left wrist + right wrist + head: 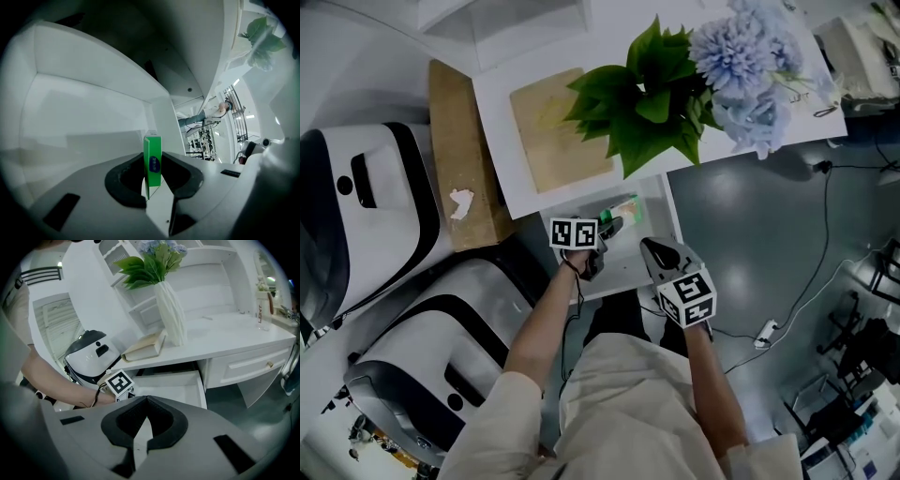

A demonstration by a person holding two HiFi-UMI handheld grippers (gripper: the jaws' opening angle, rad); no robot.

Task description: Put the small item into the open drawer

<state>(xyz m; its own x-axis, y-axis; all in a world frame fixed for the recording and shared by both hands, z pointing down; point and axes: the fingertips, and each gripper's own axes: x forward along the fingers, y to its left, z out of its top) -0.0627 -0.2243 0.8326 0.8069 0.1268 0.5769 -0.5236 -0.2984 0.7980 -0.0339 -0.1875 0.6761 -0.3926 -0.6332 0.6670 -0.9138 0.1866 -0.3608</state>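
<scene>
A small green box (624, 210) stands upright between the jaws of my left gripper (614, 223), which is shut on it. The gripper reaches into the open white drawer (673, 230) under the desk. In the left gripper view the green box (153, 161) is pinched between the dark pads of the left gripper (152, 158), with the drawer's white walls (84, 108) close behind. My right gripper (648, 246) hangs over the drawer's front right, shut and holding nothing. From the right gripper (146, 400) I see the drawer (173, 385) and the left gripper's marker cube (118, 382).
A white vase (171, 315) with green leaves and blue flowers (741, 66) stands on the white desk (750, 141), beside an open book (145, 348). White-and-black machines (356, 216) stand at left. A shut drawer (248, 366) is to the right. A cable and plug (764, 330) lie on the floor.
</scene>
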